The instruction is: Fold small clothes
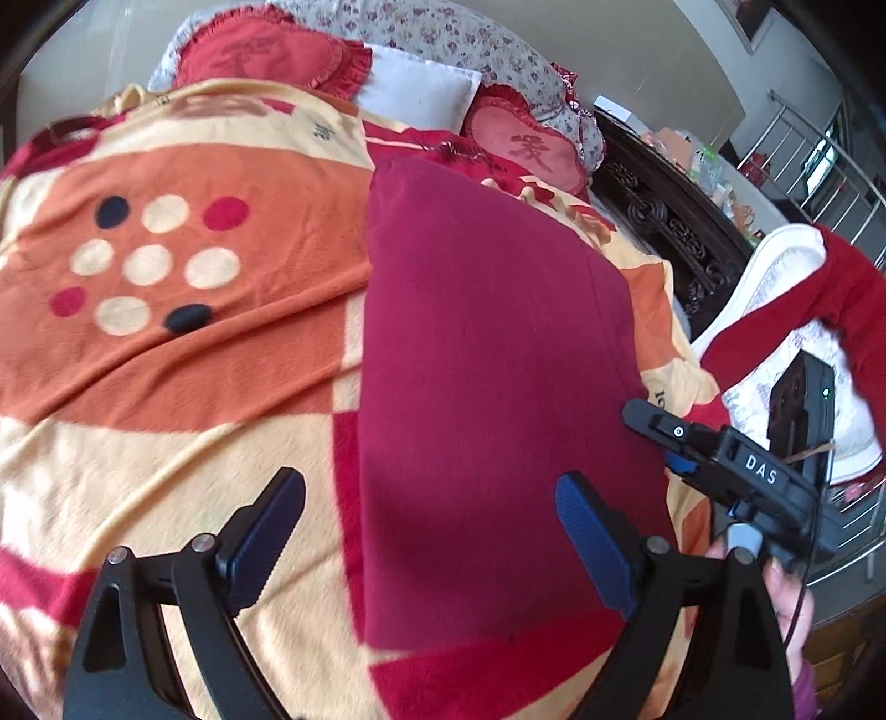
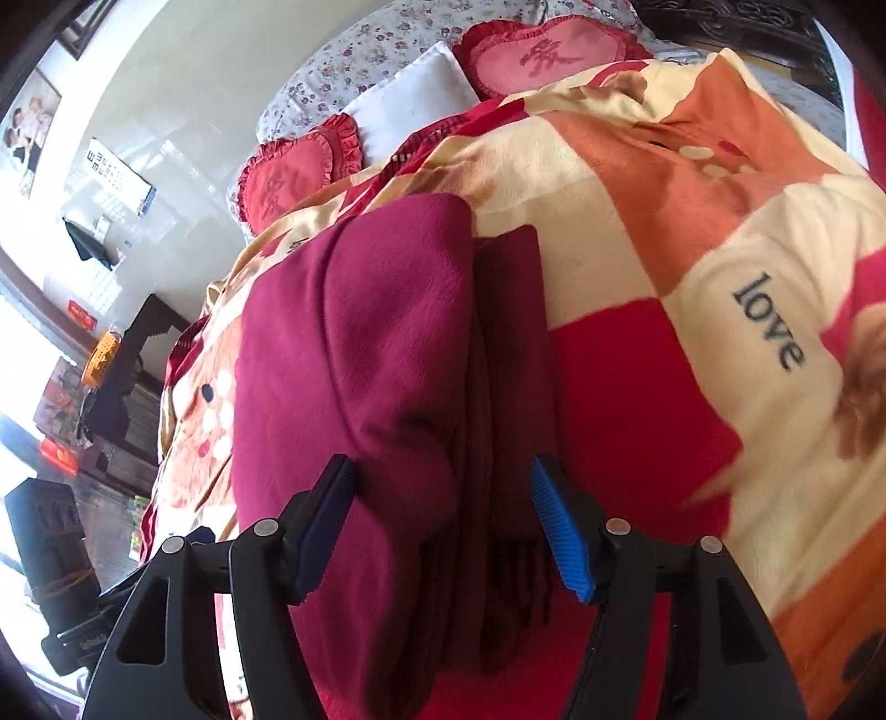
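A bed fills both views, covered by a fleece blanket (image 1: 166, 343) in orange, cream and red blocks, with a cluster of round dots on its left part and the word "love" printed on a cream patch in the right wrist view. At the head of the bed lie two red heart-shaped cushions (image 1: 260, 55), one white pillow (image 1: 415, 91) between them, and a floral-print pillow (image 1: 443, 33) behind. Pale walls rise beyond; dark carved wooden furniture (image 1: 670, 221) stands beside the bed, and a metal railing (image 1: 819, 144) shows at the far right of the left wrist view.

One maroon garment (image 1: 487, 360) lies folded lengthwise on the blanket, a long flat strip running from near the cushions toward the cameras. In the right wrist view its layers are stacked, with a darker folded edge along its right side.

The left gripper (image 1: 432, 531) points steeply down over the near end of the garment, its two fingers spread wide and gripping nothing. To its right, the right gripper (image 2: 443, 520) also angles down over the garment's near edge, fingers parted on either side of the fold, pads not pressing the cloth. A hand (image 1: 786, 598) holds its handle at the lower right edge.
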{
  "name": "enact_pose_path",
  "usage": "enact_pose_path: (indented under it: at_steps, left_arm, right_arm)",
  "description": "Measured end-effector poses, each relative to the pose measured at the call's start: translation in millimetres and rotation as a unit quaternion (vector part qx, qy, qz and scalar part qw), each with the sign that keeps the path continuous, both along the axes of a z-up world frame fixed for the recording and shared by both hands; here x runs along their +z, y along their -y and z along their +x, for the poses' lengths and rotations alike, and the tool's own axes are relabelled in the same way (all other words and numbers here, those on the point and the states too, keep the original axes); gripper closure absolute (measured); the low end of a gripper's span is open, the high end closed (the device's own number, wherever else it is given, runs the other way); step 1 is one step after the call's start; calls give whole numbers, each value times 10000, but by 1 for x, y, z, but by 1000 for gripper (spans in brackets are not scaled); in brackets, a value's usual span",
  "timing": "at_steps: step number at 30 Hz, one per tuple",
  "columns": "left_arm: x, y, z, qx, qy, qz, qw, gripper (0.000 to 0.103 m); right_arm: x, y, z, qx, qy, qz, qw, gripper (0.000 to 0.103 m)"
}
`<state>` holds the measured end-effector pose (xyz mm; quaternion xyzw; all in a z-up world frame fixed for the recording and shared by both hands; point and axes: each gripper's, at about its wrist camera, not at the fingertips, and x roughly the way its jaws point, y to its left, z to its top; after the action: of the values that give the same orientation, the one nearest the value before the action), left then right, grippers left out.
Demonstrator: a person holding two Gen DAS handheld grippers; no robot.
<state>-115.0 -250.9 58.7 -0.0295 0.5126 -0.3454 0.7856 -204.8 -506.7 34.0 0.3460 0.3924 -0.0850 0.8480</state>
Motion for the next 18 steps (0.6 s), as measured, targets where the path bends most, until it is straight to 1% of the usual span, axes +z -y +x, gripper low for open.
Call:
enact_pose_path:
  at_steps: [3, 4, 6, 9, 12, 14, 16, 17, 18]
  left_arm:
    - [-8, 9, 10, -126, -133, -96, 9998, 7]
    - [-11, 12, 13, -159, -159, -111, 9997, 7]
    - [-19, 20, 18, -228, -218, -101, 9995, 7]
    - [-31, 30, 22, -336, -375, -81, 9987, 7]
    - [-40, 32, 24, -281, -600, -213, 9976, 7]
    - [-41, 30, 24, -260, -652, -303, 9971, 10]
    - [-39, 28, 22, -240, -583, -224, 9978, 20]
    - [-37, 27, 22, -234, -559, -198, 9980, 23]
    - [-35, 25, 21, -231, -532, -200, 9981, 31]
  right_arm:
    - [-2, 8, 6, -33, 144, -29, 9999, 45]
    - [-3, 10, 9, -54, 163, -85, 9998, 44]
    - [-5, 14, 15, -5, 171, -131, 9998, 44]
    - [-11, 17, 24, 150, 206, -45, 9997, 44]
    - [-19, 20, 32, 221, 209, 202, 9993, 42]
    - [-21, 20, 34, 300, 259, 392, 9984, 43]
    - [-20, 15, 36, 418, 287, 380, 9980, 61]
    - [-17, 12, 36, 464, 291, 292, 9981, 64]
    - [-12, 8, 35, 498, 279, 114, 9983, 72]
